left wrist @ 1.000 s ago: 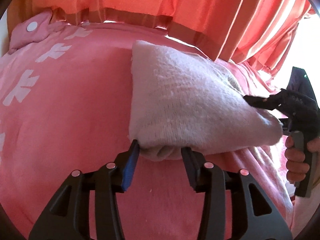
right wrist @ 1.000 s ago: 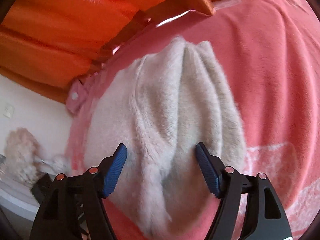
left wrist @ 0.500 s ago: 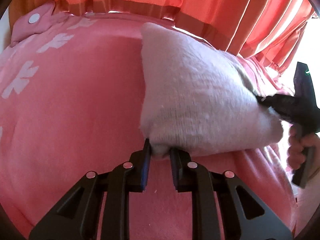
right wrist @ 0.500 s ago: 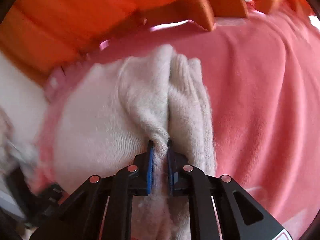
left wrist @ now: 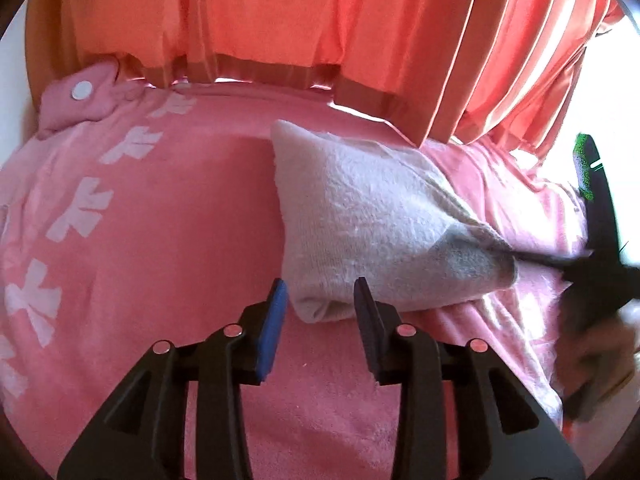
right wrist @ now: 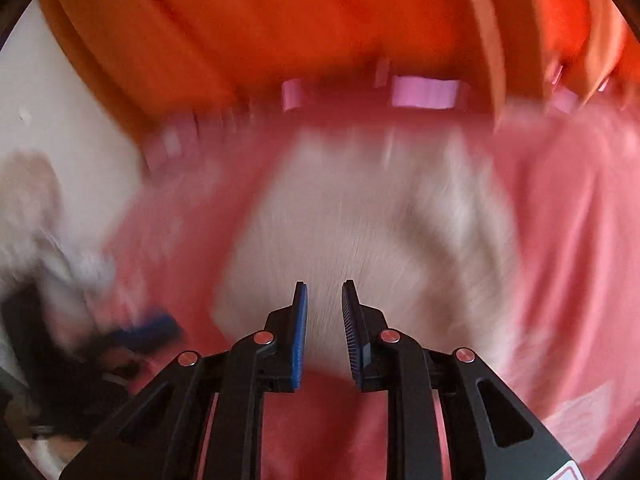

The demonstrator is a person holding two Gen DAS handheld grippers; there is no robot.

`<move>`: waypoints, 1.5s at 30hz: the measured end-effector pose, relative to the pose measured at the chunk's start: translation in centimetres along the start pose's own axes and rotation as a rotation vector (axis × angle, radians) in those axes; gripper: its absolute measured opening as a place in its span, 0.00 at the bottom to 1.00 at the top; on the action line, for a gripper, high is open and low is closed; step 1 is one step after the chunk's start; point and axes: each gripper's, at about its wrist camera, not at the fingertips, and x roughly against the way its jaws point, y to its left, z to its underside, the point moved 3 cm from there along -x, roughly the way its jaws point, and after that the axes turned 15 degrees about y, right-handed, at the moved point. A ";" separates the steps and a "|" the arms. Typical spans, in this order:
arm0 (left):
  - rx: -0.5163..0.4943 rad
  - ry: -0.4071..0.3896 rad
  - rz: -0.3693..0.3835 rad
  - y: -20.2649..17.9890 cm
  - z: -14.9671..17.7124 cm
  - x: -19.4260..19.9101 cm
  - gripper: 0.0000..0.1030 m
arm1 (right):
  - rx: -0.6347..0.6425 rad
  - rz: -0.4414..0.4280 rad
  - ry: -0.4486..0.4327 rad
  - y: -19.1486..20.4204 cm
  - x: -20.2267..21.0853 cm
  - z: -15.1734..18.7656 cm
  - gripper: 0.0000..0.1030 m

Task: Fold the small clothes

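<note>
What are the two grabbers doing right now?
Left gripper: jaws opening, white garment corner between, not pinched.
Right gripper: jaws opening, holding nothing.

Fuzzy knitted white garment (left wrist: 372, 220) lies on a matt pink fleece blanket (left wrist: 180, 220), orange woven curtain (left wrist: 280, 20) behind.

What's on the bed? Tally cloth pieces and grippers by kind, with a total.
White fuzzy knitted garment: 1
Pink fleece bedspread with white motifs: 1
Black two-finger grippers (left gripper, right gripper), jaws opening, garment between the left's: 2
Total: 4
</note>
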 end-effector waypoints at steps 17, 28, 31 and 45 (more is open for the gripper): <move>0.035 0.048 -0.018 2.2 1.0 -1.3 0.52 | -0.015 -0.087 -0.191 2.3 3.7 -1.9 0.14; -0.073 -0.017 0.025 -1.6 -5.6 -3.0 0.71 | -0.280 -0.098 -0.229 -10.4 5.1 -5.7 0.55; -0.071 -0.013 0.037 -2.6 -7.0 -4.1 0.71 | -0.237 -0.098 -0.195 -8.7 3.7 -7.7 0.24; -0.031 0.074 0.059 -0.8 -7.6 -8.6 0.76 | -0.310 -0.030 -0.328 -10.0 7.3 -4.0 0.43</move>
